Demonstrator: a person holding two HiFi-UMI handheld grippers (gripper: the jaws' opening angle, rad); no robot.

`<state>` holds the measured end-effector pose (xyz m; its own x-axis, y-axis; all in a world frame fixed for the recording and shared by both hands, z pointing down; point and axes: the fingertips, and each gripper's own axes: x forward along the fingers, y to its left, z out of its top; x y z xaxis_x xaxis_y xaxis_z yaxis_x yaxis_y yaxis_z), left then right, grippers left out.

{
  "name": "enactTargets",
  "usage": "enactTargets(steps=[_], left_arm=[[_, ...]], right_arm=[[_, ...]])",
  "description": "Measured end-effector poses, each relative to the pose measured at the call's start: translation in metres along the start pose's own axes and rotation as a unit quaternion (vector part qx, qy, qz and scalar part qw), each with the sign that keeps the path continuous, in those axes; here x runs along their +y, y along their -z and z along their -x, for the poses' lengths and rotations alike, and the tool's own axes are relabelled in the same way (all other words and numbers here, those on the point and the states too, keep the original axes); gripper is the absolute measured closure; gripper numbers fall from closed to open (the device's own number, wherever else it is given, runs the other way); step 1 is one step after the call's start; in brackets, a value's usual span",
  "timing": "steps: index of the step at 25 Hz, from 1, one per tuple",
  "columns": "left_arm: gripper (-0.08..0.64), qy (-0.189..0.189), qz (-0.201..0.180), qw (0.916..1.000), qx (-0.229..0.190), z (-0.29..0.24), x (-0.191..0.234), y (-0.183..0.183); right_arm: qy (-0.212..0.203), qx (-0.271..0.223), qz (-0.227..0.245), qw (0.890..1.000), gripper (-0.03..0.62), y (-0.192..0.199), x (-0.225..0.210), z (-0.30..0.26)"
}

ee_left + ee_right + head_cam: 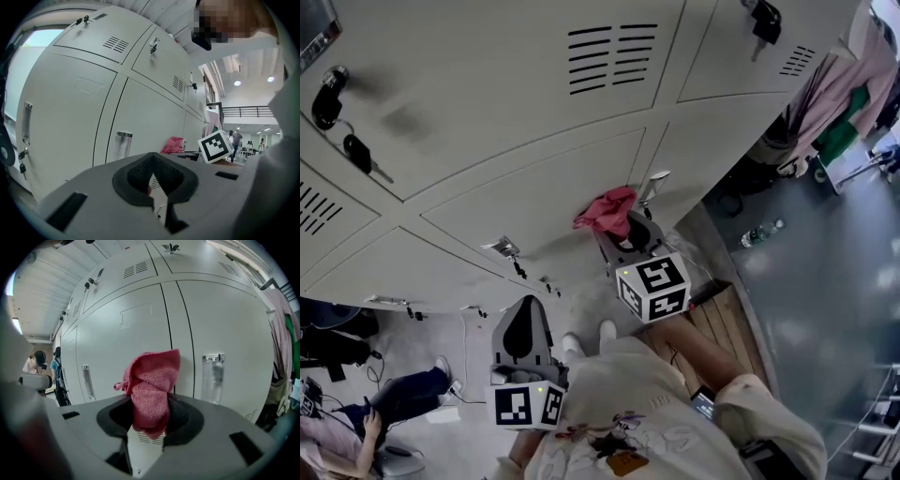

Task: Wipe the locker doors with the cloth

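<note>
A pink-red cloth (152, 385) sticks up from my right gripper (150, 420), which is shut on it. In the head view the cloth (606, 211) is held close to a grey locker door (534, 197), left of a metal handle (654, 183); I cannot tell whether it touches. The right gripper (625, 234) sits just under it. My left gripper (523, 330) hangs lower left, away from the doors. In its own view its jaws (152, 187) stand shut on nothing, facing the lockers (70, 112), and the cloth (173, 145) shows far off.
Keys hang from locks at upper left (356, 150) and top right (764, 19). Clothes (844, 84) hang right of the lockers. A water bottle (762, 232) lies on the floor, wooden boards (722, 319) lie by my feet, and a person (403, 394) sits at lower left.
</note>
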<state>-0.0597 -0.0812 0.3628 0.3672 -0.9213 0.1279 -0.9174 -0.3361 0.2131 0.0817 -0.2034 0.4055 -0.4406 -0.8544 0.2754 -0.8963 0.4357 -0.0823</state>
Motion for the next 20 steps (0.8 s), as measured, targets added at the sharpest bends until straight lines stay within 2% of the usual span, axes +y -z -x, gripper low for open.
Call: enactTargets(steps=[11, 20], left_arm=[[0.554, -0.009, -0.002, 1.0000, -0.001, 0.005, 0.003, 0.000], [0.554, -0.013, 0.000, 0.9999, 0.001, 0.010, 0.007, 0.002]], right_arm=[[0.014, 0.002, 0.015, 1.000, 0.434, 0.011, -0.007, -0.003], [0.025, 0.036, 0.037, 0.998, 0.433, 0.055, -0.010, -0.015]])
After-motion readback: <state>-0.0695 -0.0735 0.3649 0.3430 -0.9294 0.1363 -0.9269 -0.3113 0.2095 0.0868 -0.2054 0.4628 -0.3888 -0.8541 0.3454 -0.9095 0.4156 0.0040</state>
